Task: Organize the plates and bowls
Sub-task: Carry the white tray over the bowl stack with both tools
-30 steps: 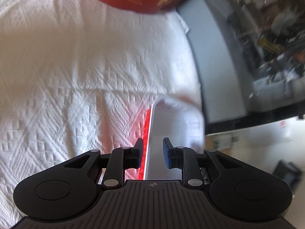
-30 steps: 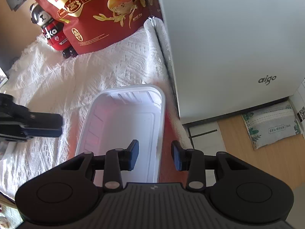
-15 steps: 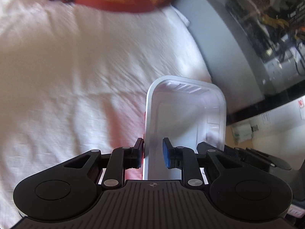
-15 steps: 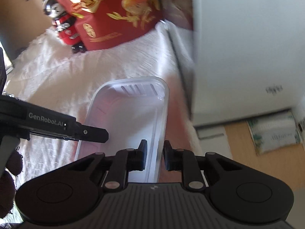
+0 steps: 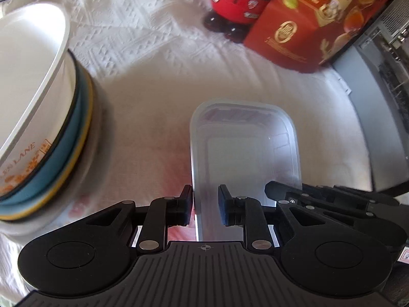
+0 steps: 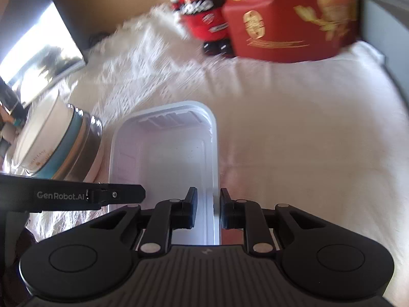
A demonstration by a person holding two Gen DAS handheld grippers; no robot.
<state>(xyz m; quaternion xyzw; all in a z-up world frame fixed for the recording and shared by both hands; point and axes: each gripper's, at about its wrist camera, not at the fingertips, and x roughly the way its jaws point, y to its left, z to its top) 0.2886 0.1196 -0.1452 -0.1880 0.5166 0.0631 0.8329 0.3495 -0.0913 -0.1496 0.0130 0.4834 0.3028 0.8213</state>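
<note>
A white rectangular plastic tray (image 5: 245, 153) hangs between both grippers over the white cloth. My left gripper (image 5: 205, 206) is shut on the tray's left rim. In the right wrist view the same tray (image 6: 168, 158) shows its right rim pinched by my right gripper (image 6: 208, 207). The right gripper's fingers (image 5: 278, 192) reach in from the tray's right side, and the left gripper's finger (image 6: 127, 194) from its left. To the left stands a stack of bowls (image 5: 38, 107), a white one nested in blue and yellow-edged ones; the stack of bowls (image 6: 53, 143) is close to the tray.
A red toy figure (image 5: 237, 2) and a red egg box (image 5: 319, 23) stand at the back of the white tablecloth (image 5: 153, 81). A grey appliance (image 5: 378, 128) borders the cloth on the right. A screen (image 6: 38, 51) leans at the back left.
The right gripper has shut on the tray's right rim. Both grippers have carried the tray leftward over the cloth, away from the white box, and the bowl stack has come into view.
</note>
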